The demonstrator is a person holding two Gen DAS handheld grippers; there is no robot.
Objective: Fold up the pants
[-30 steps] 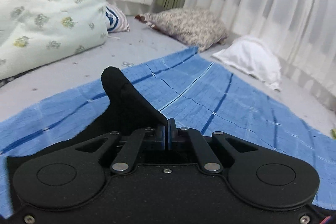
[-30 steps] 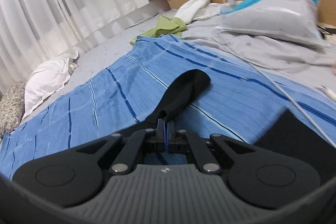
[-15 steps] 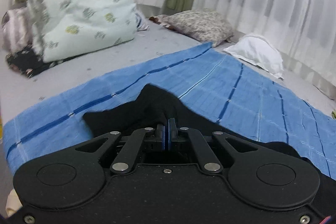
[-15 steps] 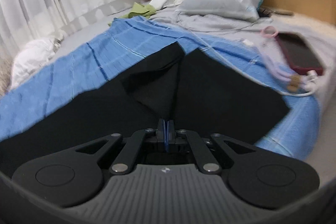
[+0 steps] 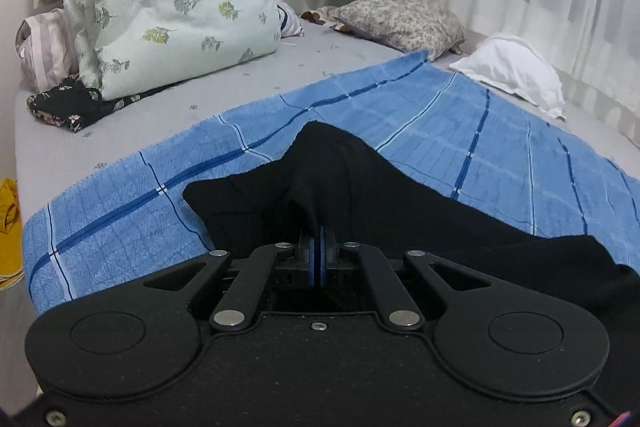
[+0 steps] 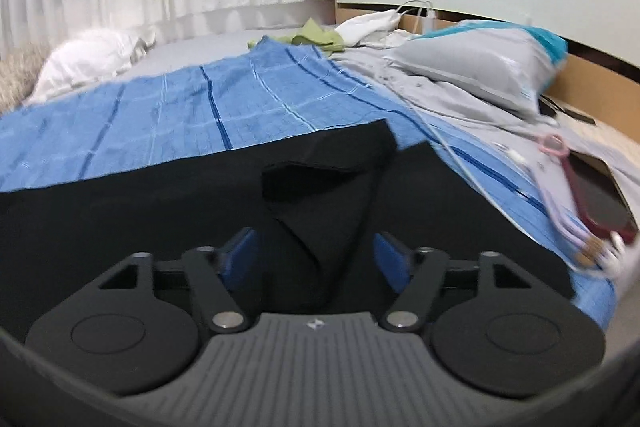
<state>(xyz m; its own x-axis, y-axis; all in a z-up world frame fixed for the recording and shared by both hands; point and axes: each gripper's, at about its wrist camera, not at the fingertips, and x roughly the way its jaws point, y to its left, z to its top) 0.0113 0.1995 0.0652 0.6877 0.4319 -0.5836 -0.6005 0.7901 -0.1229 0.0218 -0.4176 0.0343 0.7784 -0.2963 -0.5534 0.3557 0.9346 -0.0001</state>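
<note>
Left claw (image 5: 320, 247) pinched on black pants (image 5: 360, 183), right claw (image 6: 316, 255) opening, pads clear of pants fold (image 6: 320, 211) between them, blue towel (image 6: 200, 107) at 12 o'clock, phone (image 6: 600, 195) at 3 o'clock

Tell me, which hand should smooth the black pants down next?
Probably the right. The right gripper is opening, with the black pants loose between its jaws. The left gripper is shut on the pants and must let go first.
</note>
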